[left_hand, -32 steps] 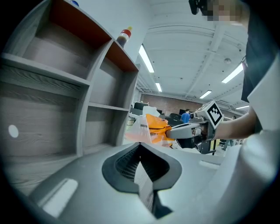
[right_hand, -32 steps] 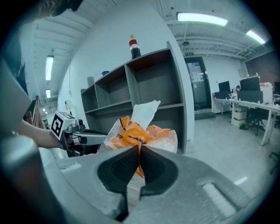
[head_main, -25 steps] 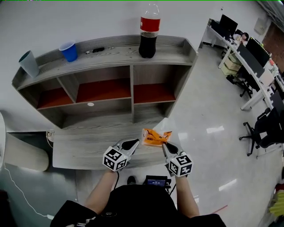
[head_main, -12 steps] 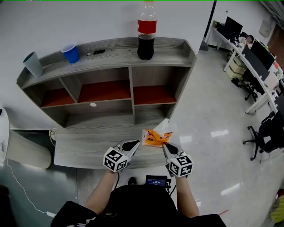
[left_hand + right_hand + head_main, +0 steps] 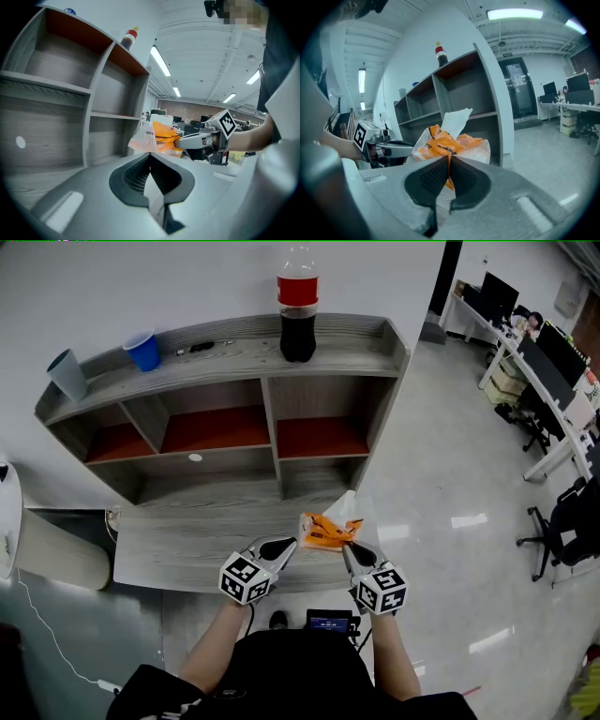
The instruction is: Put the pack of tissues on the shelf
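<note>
The orange and clear pack of tissues (image 5: 330,530) (image 5: 452,142) hangs in the air in front of the grey shelf unit (image 5: 225,362), a white tissue sticking up from it. My right gripper (image 5: 349,548) (image 5: 449,159) is shut on the pack's wrapper edge, holding it just above the low front board (image 5: 187,554). My left gripper (image 5: 282,546) (image 5: 150,154) is shut with nothing between its jaws, a little to the left of the pack (image 5: 159,137). In the left gripper view the right gripper (image 5: 201,139) shows gripping the pack.
On the shelf unit's top stand a cola bottle (image 5: 297,303), a blue cup (image 5: 143,351) and a grey cup (image 5: 68,374). Open compartments with red backs (image 5: 317,437) lie below. A white cylinder (image 5: 47,554) stands at the left. Desks and office chairs (image 5: 553,409) fill the right.
The grippers and pack stay where they were. The head view has shifted slightly, so the shelf and bottle sit a little further left.
</note>
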`<action>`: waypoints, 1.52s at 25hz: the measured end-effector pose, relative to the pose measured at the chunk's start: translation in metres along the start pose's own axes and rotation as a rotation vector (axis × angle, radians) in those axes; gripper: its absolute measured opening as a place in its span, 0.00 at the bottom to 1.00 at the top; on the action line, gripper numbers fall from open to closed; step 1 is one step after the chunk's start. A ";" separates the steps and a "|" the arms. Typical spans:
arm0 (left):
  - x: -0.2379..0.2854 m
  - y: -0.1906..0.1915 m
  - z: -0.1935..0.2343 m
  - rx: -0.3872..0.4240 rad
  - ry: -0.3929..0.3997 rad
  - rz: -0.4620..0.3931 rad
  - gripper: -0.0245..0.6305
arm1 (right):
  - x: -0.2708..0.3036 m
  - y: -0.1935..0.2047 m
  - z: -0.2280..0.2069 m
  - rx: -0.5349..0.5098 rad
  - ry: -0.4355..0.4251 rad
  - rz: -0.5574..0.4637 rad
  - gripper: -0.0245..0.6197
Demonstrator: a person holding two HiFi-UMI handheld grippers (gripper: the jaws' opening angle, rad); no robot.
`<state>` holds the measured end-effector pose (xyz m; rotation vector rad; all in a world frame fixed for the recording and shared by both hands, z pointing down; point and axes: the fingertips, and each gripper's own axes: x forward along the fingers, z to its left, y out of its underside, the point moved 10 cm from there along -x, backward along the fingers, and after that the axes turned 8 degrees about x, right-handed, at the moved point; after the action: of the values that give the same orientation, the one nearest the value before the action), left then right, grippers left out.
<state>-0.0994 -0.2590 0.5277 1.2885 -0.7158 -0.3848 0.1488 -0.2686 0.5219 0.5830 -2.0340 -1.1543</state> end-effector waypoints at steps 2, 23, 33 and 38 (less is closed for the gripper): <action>0.003 0.001 -0.004 -0.003 -0.004 0.006 0.04 | -0.001 0.001 -0.004 0.002 -0.010 0.005 0.05; 0.036 0.021 -0.011 -0.053 -0.071 0.005 0.04 | 0.011 0.015 -0.052 -0.052 -0.099 0.062 0.05; 0.061 0.032 0.027 -0.049 -0.110 -0.041 0.04 | 0.059 0.012 -0.068 -0.155 -0.089 0.056 0.05; 0.074 0.036 0.048 -0.029 -0.118 -0.051 0.04 | 0.085 0.010 -0.078 -0.168 -0.079 0.043 0.05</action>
<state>-0.0823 -0.3318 0.5872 1.2666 -0.7752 -0.5149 0.1539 -0.3633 0.5884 0.4145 -1.9807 -1.3262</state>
